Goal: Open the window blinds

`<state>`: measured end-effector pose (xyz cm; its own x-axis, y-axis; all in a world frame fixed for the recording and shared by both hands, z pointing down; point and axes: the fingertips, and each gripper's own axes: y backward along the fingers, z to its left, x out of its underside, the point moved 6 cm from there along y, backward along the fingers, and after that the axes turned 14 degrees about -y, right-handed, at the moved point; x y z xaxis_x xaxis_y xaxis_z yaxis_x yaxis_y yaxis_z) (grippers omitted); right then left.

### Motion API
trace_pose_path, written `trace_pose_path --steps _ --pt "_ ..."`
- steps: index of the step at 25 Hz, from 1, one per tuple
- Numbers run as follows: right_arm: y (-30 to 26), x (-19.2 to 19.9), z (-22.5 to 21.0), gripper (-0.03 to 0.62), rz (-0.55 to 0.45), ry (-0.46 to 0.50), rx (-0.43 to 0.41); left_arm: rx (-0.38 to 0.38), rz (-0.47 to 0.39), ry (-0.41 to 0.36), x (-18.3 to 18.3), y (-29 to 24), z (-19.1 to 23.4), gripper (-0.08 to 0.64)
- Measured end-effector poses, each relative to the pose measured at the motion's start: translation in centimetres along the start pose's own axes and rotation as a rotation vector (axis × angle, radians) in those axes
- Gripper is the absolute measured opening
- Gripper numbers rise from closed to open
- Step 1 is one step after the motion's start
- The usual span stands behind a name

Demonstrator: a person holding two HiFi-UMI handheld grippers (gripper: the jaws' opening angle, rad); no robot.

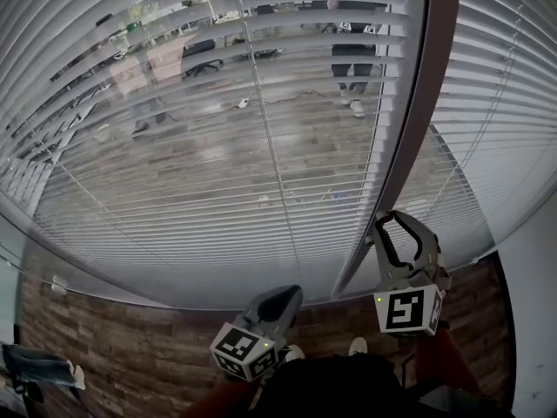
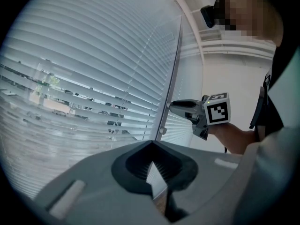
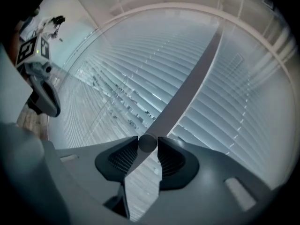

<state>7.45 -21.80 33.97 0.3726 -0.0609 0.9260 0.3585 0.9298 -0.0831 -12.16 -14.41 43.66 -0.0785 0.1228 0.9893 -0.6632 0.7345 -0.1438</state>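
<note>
Closest in, the left gripper (image 1: 287, 293) hangs low over the brown wood-plank floor (image 1: 130, 347), short of the window. Its jaws are pressed together with nothing between them. Beside it a white shoe (image 1: 358, 347) of the person stands on the planks.

To the right and a little higher, the right gripper (image 1: 393, 220) points level at the window. Its jaws are clamped on the dark, slender tilt wand (image 1: 418, 103) near its round lower end. The wand hangs from above, just in front of the glass.

It runs between two sets of white horizontal-slat window blinds (image 1: 218, 103). Both are let down low, with their slats tilted so that gaps show between them. Through the gaps appear pale ground, some greenery and a standing figure in dark clothes; I cannot tell whether that figure is a reflection. A plain white wall (image 1: 533, 320) closes the room at the right.
</note>
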Motion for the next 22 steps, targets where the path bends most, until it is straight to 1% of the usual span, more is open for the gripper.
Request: trace_pose_path --steps 2,3,6,9,10,11,12,16,22 --pt "0.3 -0.5 -0.3 0.170 -0.066 -0.181 -0.027 0.001 0.003 0.000 0.0 0.1 0.0 0.002" --pt "0.5 -0.7 -0.5 0.173 -0.080 -0.255 -0.038 0.001 0.005 0.001 0.0 0.2 0.0 0.002" --pt "0.7 -0.5 -1.5 0.173 -0.096 -0.381 -0.073 0.004 0.009 0.001 0.0 0.3 -0.1 0.002" --pt "0.5 0.2 -2.0 0.173 -0.092 -0.581 -0.118 0.006 0.008 0.001 0.0 0.2 -0.3 0.002" --pt "0.4 0.3 -2.0 0.173 -0.085 -0.633 -0.130 0.006 0.007 0.000 0.0 0.2 -0.3 0.001" --pt "0.3 0.5 -2.0 0.172 -0.079 -0.665 -0.137 0.006 0.007 -0.001 0.0 0.2 -0.3 0.001" --pt "0.3 0.6 -1.9 0.173 -0.073 -0.677 -0.138 0.006 0.006 -0.002 0.0 0.2 -0.3 0.002" --pt "0.1 1.0 -1.7 0.173 -0.053 -0.660 -0.122 0.007 0.005 -0.002 -0.1 0.2 -0.3 0.002" --pt "-0.3 1.2 -1.7 0.166 -0.042 -0.661 -0.120 0.005 0.008 0.003 0.1 0.2 -0.2 0.001"
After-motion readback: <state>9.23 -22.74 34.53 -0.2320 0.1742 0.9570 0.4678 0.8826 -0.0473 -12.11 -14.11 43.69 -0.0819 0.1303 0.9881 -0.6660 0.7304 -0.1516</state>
